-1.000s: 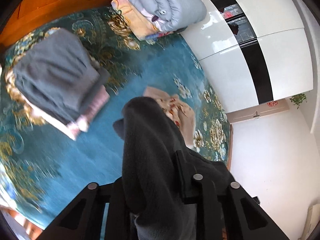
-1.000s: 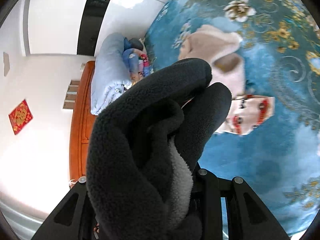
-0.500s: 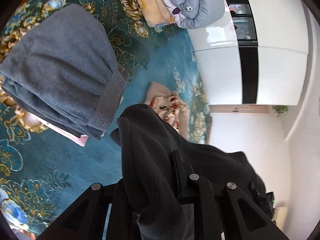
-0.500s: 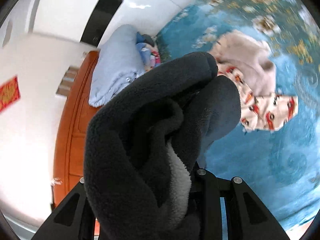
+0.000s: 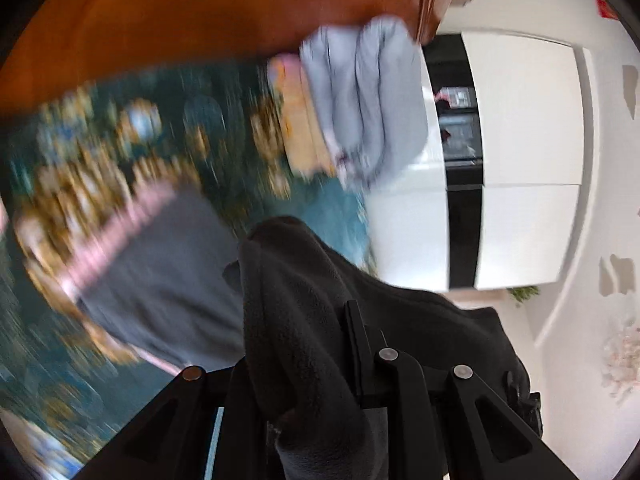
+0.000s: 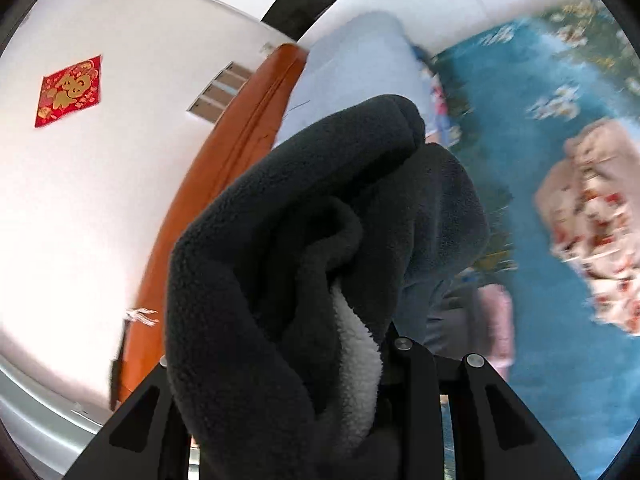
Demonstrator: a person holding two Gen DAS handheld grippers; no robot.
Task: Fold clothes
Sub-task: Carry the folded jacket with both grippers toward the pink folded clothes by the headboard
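I have the dark fleece garment (image 5: 304, 304) clamped in both the left gripper (image 5: 308, 364) and right gripper (image 6: 320, 360), lifted above the folded grey stack (image 5: 168, 280). I judge it should be lowered squarely onto that stack, edges aligned, before either gripper releases.

Folded pile (image 5: 160, 276) on bedspread (image 5: 332, 216); quilt stack (image 5: 364, 104) behind, against headboard (image 5: 240, 8)

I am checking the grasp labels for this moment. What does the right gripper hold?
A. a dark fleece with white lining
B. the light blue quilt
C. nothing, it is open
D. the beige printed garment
A: in the right wrist view the right gripper is closed on the dark fleece, whose white lining shows between the folds.
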